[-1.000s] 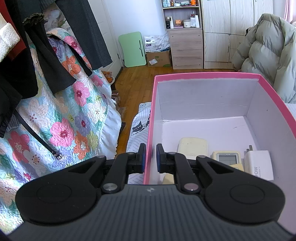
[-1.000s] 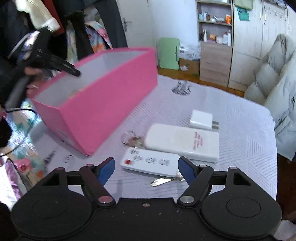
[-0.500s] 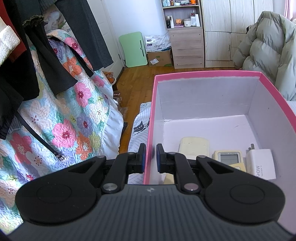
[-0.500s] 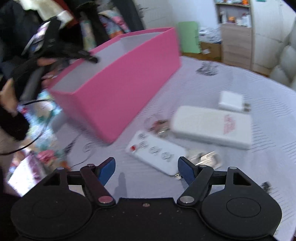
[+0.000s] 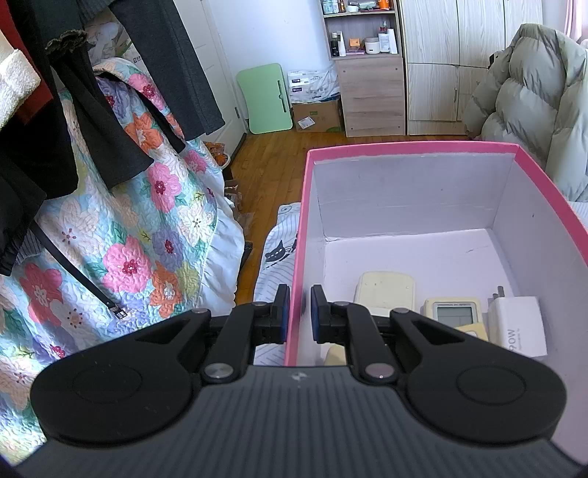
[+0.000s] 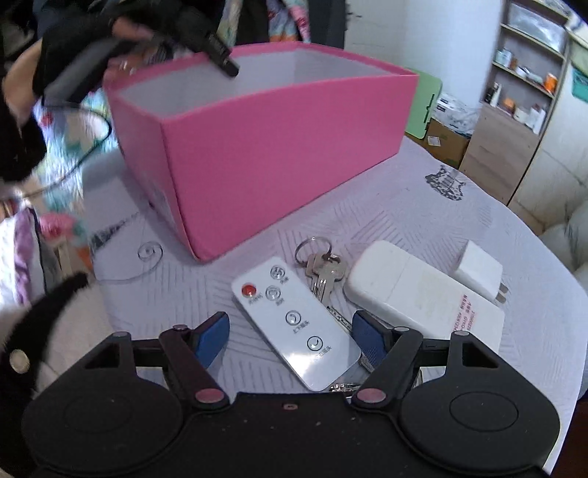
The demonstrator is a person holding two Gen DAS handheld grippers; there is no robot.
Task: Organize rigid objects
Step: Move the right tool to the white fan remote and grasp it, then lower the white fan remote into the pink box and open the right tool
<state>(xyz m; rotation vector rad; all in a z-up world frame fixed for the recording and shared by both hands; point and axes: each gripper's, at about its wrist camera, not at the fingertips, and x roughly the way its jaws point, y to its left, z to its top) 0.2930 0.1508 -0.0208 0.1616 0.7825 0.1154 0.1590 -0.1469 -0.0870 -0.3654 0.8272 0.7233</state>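
Observation:
My left gripper (image 5: 297, 312) is shut on the left wall of the pink box (image 5: 411, 146), one finger outside and one inside. In the box lie a cream device (image 5: 386, 290), a small unit with a display (image 5: 454, 312) and a white charger (image 5: 516, 323). My right gripper (image 6: 290, 334) hangs low over the white remote (image 6: 297, 323). Its jaws are closing with the remote between them, and the pads do not press on it. Keys (image 6: 323, 272), a white power bank (image 6: 422, 294) and another white charger (image 6: 477, 268) lie just beyond the remote.
The pink box (image 6: 279, 147) stands on a round table with a grey patterned cloth (image 6: 422, 206), behind the loose items. A person's hand (image 6: 125, 29) holds the left gripper at the box's far rim. A flowered quilt (image 5: 139, 235) and hanging clothes are to the left.
My right gripper has come down and closer to the white remote and rolled, so the remote now lies between its fingers. Its jaws have narrowed a little. The left gripper has stayed put.

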